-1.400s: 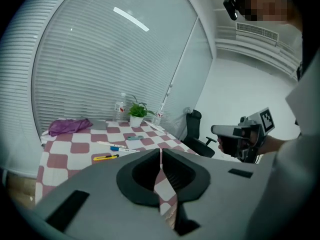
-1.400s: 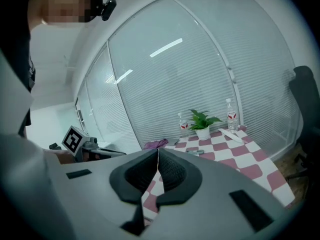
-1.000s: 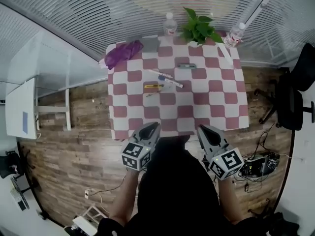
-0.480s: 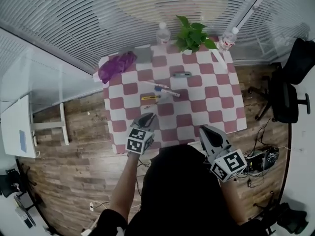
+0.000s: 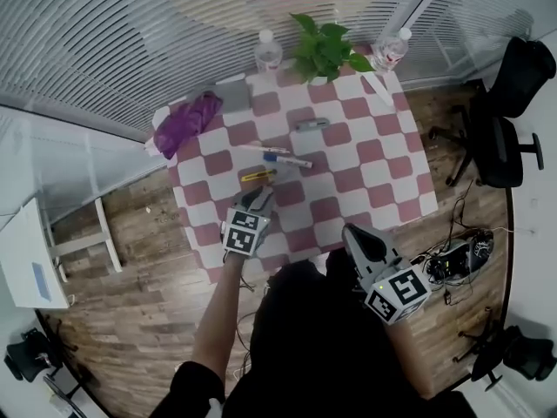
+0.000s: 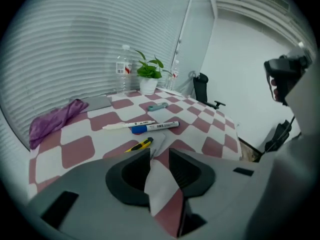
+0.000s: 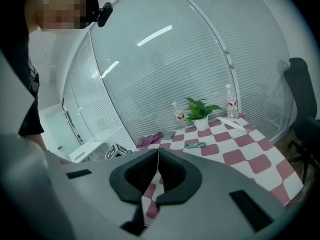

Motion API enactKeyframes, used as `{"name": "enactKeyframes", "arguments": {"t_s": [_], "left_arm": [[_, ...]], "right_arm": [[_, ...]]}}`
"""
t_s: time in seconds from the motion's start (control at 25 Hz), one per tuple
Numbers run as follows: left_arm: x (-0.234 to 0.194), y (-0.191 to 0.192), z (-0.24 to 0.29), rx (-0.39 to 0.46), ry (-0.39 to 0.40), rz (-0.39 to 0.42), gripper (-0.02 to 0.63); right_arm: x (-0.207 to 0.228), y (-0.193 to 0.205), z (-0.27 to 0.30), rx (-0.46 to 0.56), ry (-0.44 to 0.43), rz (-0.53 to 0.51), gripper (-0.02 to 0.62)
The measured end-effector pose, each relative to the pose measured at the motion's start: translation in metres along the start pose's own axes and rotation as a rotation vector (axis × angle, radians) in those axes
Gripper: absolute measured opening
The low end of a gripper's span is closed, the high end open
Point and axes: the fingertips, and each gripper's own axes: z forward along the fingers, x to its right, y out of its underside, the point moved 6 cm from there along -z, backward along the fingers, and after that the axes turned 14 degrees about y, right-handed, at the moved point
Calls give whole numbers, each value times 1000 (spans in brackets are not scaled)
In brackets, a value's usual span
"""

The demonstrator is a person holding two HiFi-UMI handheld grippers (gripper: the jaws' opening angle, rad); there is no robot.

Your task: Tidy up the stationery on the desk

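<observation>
Left gripper (image 5: 260,195) descended, jaws opening empty, near yellow cutter (image 5: 258,176) lying crosswise.

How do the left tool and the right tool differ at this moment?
The left tool has its jaws apart, just opened, with nothing between them; the right tool has them together. The left tool reaches over the checkered table, near the yellow utility knife; the right tool is only at its near edge. Both are empty and point toward the table.

Yellow cutter (image 6: 142,144) partly behind left gripper (image 6: 159,153)
</observation>
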Motion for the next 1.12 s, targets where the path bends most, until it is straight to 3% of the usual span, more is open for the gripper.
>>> {"name": "enactKeyframes", "arguments": {"t_s": [0.16,0.24,0.72,0.8,1.12], "left_arm": [[-9,8,15,-176,-92,202,117],[-9,8,20,-208,-91,237,117],[-15,15,36,-251,-70,175,110],[-13,15,37,-250,-67,174,80],[-2,14,35,-239,-91,185,77]], "right_arm": [[5,-5,-1,8,30,3,23],[9,-6,-4,4,47,5,23],[24,2,-11,-8,82,44,23],[25,3,-12,-10,85,48,23],[28,0,-11,-10,77,60,23]]}}
